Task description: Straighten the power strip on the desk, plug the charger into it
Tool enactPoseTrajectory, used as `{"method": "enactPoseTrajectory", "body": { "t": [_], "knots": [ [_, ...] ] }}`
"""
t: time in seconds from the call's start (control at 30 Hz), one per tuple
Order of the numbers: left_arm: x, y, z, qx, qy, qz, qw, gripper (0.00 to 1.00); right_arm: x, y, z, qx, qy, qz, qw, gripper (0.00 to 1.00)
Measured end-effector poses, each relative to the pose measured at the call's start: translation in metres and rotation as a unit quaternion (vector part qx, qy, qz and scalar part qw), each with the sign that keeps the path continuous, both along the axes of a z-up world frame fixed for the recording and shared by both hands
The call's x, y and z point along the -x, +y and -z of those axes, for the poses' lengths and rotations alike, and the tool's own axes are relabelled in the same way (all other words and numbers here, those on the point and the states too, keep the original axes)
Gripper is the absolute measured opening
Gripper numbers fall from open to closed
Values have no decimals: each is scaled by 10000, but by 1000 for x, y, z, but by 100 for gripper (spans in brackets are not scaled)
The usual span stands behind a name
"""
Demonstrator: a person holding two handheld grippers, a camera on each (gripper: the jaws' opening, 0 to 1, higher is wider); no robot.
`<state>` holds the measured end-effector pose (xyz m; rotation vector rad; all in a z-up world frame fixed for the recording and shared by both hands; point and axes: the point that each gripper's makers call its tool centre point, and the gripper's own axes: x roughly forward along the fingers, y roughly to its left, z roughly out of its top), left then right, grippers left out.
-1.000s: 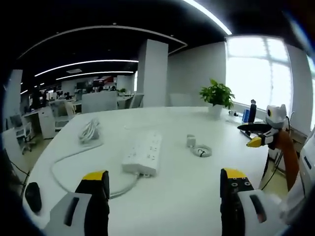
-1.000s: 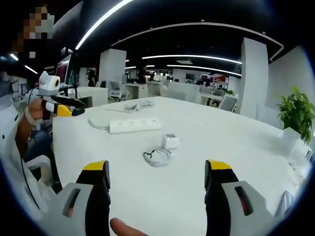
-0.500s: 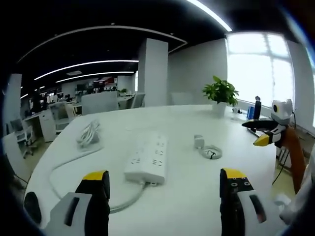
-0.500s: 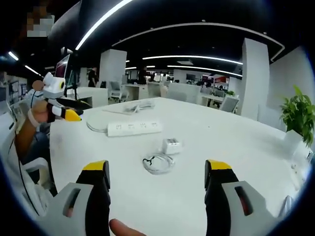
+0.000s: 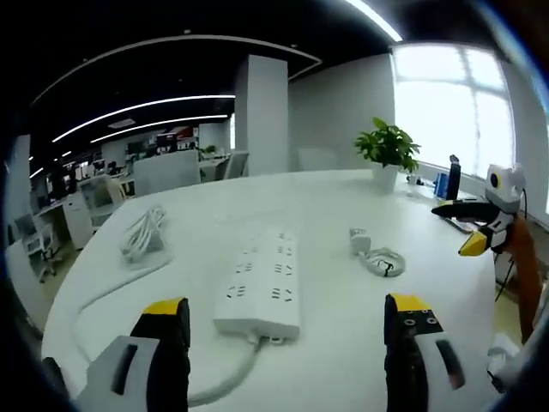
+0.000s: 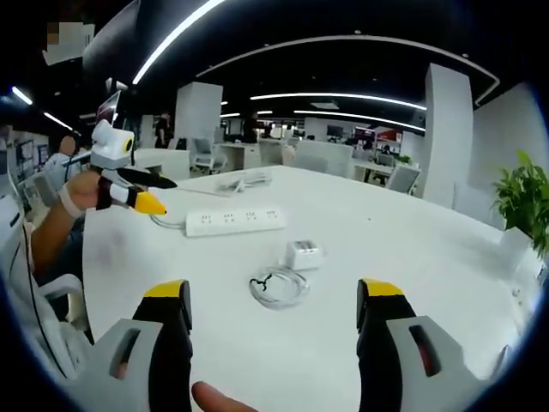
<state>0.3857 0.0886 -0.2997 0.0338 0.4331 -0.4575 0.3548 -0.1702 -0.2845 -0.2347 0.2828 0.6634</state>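
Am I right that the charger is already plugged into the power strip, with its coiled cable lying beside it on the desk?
Not quite: the charger sits loose on the desk, apart from the power strip, as the right gripper view shows. Its coiled cable does lie beside it.

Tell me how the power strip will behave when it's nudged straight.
The power strip looks rigid and flat, so it should slide on the smooth desk rather than tip. Its cable curves away from one end and may tug it back.
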Motion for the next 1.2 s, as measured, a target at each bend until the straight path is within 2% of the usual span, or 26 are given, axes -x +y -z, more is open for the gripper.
{"method": "enactPoseTrajectory", "body": {
  "t": [0.23,0.33,0.5,0.63,0.73,0.93,1.1,1.2],
  "knots": [
    [-27,-11,7,-90,110,123,9998,93,-4,1,3,-19,31,-21,10000,77],
    [-40,-16,18,-218,255,150,9993,92,-6,0,6,-20,59,-20,10000,77],
    [-55,-19,26,-231,388,143,9989,92,-11,-4,11,-28,124,31,9999,77],
    [-63,-16,35,-427,540,159,9975,92,-13,-3,13,-39,144,35,9999,77],
    [-67,-8,44,-831,736,158,9937,92,-15,-1,17,-71,169,10,9998,77],
    [-74,-7,44,-1105,989,489,9877,89,-17,1,27,-136,271,23,9995,77],
    [-84,-12,36,-1007,1036,634,9875,87,-18,1,30,-156,320,25,9994,77],
    [-87,-14,39,-949,1073,565,9881,87,-19,1,28,-136,326,16,9994,77]
  ]
}}
